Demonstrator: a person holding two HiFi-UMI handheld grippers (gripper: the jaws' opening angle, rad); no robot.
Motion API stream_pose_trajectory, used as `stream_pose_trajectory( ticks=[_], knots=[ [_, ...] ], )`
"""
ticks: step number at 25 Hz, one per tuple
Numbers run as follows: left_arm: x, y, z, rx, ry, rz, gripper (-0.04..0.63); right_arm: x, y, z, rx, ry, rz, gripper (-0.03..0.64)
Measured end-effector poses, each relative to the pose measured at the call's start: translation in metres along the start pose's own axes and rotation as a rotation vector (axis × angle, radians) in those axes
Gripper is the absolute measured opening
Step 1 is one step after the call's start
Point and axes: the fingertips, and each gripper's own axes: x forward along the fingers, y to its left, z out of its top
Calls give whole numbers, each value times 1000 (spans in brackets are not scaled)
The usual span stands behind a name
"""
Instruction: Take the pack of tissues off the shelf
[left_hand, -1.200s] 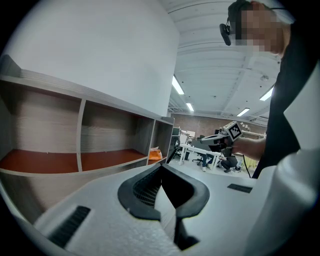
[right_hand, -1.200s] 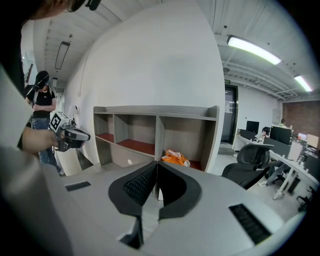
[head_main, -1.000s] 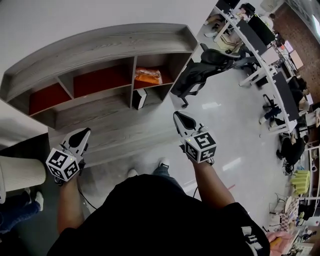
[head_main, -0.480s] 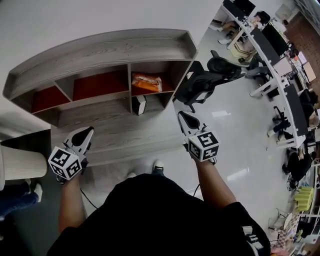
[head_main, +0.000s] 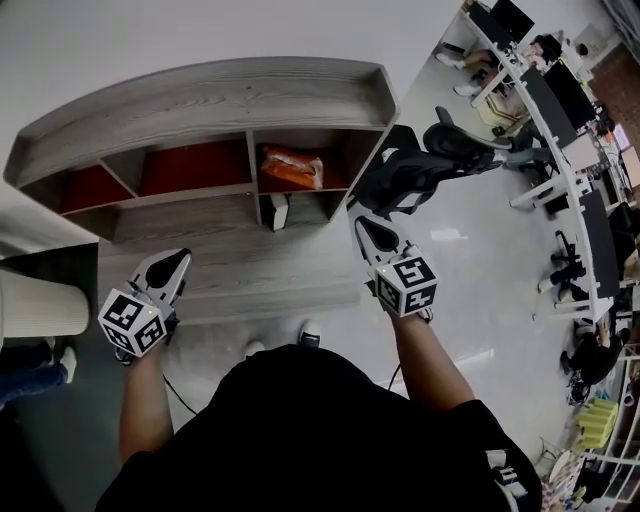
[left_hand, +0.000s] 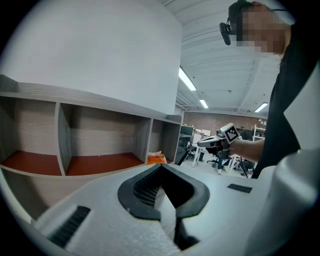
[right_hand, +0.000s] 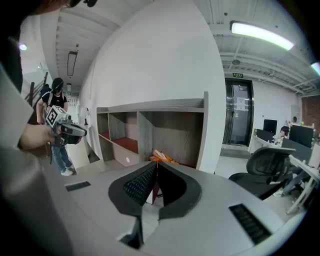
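An orange pack of tissues (head_main: 294, 166) lies in the right-hand compartment of a grey wooden shelf (head_main: 200, 100) against the white wall. It also shows as an orange shape in the left gripper view (left_hand: 156, 159) and just past the jaws in the right gripper view (right_hand: 162, 157). My right gripper (head_main: 366, 229) is shut and empty, held out in front of the shelf, short of the pack. My left gripper (head_main: 172, 264) hangs lower left, also shut with nothing in it.
The shelf's other compartments have red floors (head_main: 190, 165). A small white box (head_main: 279, 210) stands in the lower compartment. A black office chair (head_main: 415, 165) stands just right of the shelf. Desks and seated people (head_main: 545, 90) fill the right side. A white ribbed bin (head_main: 40, 305) sits at left.
The person has stepped a little closer to the shelf; both grippers have risen slightly toward it. Jaws stay shut.
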Motion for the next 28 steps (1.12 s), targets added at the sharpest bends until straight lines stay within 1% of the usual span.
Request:
stream_pose_trajectory(
  ticks=[5, 10, 12, 14, 15, 17, 24, 28],
  knots=[
    [-4, 6, -6, -22, 0, 43, 18, 25, -1, 1, -27, 21, 42, 11],
    [-16, 15, -9, -50, -6, 105, 18, 49, 2, 4, -59, 47, 91, 12],
    [-18, 18, -12, -54, -6, 120, 18, 59, 1, 3, -77, 59, 98, 12],
    [-20, 21, -16, -58, -6, 136, 18, 71, -2, 2, -119, 77, 90, 15],
    [-22, 23, -18, -62, -7, 145, 18, 77, -3, 1, -146, 87, 83, 23],
    [-23, 26, -21, -73, -9, 162, 17, 90, -5, 1, -189, 104, 74, 85],
    [-33, 37, -25, -97, -4, 214, 18, 133, 2, -1, -299, 152, 93, 134],
    [-37, 39, -27, -106, 5, 237, 18, 156, 4, -5, -348, 187, 110, 137]
  ],
)
